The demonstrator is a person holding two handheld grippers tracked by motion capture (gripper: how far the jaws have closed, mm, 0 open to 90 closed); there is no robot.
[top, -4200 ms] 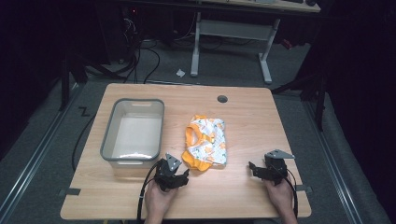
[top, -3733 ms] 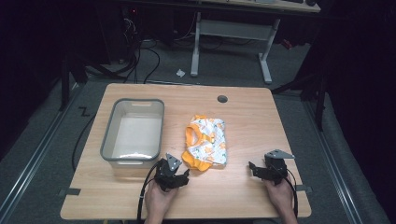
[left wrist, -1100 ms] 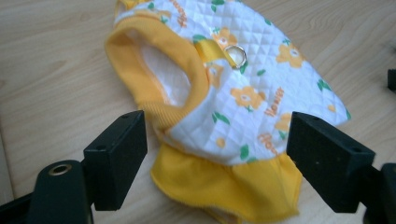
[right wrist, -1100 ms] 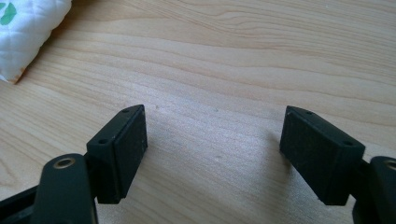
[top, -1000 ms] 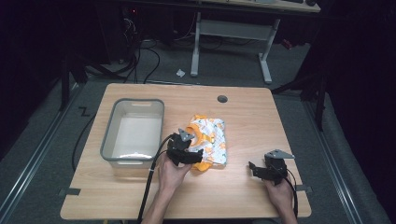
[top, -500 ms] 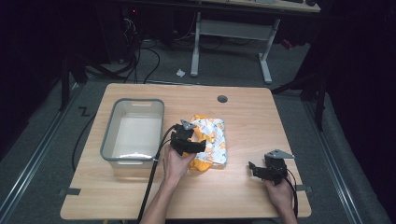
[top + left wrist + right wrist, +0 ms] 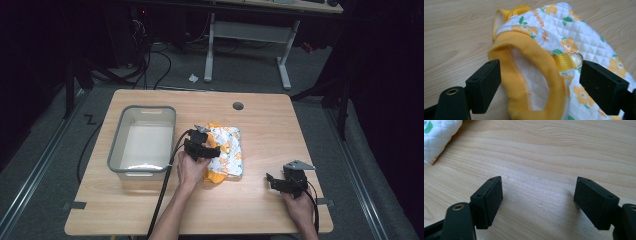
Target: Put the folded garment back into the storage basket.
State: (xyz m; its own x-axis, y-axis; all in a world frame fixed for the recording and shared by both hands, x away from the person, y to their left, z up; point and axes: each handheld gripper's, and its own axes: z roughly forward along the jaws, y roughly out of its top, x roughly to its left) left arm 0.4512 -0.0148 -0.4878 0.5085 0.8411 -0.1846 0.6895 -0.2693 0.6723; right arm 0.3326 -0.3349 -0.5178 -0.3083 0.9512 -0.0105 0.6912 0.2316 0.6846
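A small quilted garment (image 7: 227, 155), white with orange flowers and yellow ribbed trim, lies in the middle of the wooden table (image 7: 260, 120). My left gripper (image 7: 212, 151) is over its left side, open. In the left gripper view the jaws straddle the yellow ribbed opening (image 7: 524, 72) and a metal ring (image 7: 575, 59) on a yellow strap. My right gripper (image 7: 274, 182) rests open near the table's front right, apart from the garment. In the right gripper view bare wood lies between its jaws, with a corner of the garment (image 7: 439, 137) at the upper left.
A grey plastic tub (image 7: 142, 172) stands on the table's left half, close beside the left hand. A round cable hole (image 7: 238, 106) sits near the far edge. Behind the table are cables on the floor and another desk's legs (image 7: 285, 65).
My left gripper has moved from the front edge forward and right onto the garment's left side. The right gripper has stayed in place.
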